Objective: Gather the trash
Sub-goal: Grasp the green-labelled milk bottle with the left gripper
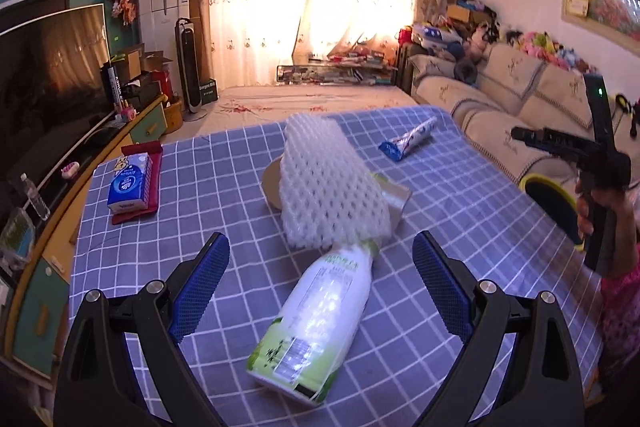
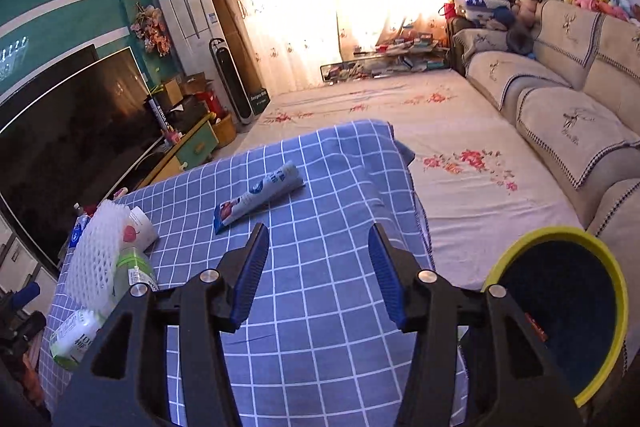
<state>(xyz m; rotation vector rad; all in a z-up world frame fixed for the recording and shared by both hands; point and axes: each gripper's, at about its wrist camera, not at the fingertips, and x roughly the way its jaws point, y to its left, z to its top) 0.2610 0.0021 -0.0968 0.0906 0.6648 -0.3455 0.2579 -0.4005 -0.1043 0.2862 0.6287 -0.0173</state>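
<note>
A white and green plastic bottle (image 1: 312, 319) lies on its side on the blue checked tablecloth (image 1: 460, 227), its neck under a white foam net sleeve (image 1: 324, 187). My left gripper (image 1: 320, 291) is open, its blue pads (image 1: 200, 291) on either side of the bottle without touching it. A blue and white crumpled wrapper (image 1: 408, 141) lies farther back. In the right wrist view my right gripper (image 2: 318, 275) stands open and empty over the cloth, the wrapper (image 2: 260, 195) ahead of it. A yellow-rimmed bin (image 2: 560, 311) stands to its right, off the table.
A blue tissue pack (image 1: 128, 187) rests on a red holder at the table's left. A paper cup (image 2: 140, 227) lies behind the foam sleeve. A TV (image 2: 68, 131) and cabinet line the left side. A sofa (image 2: 560, 107) runs along the right. A person's hand (image 1: 600, 211) holds the right gripper.
</note>
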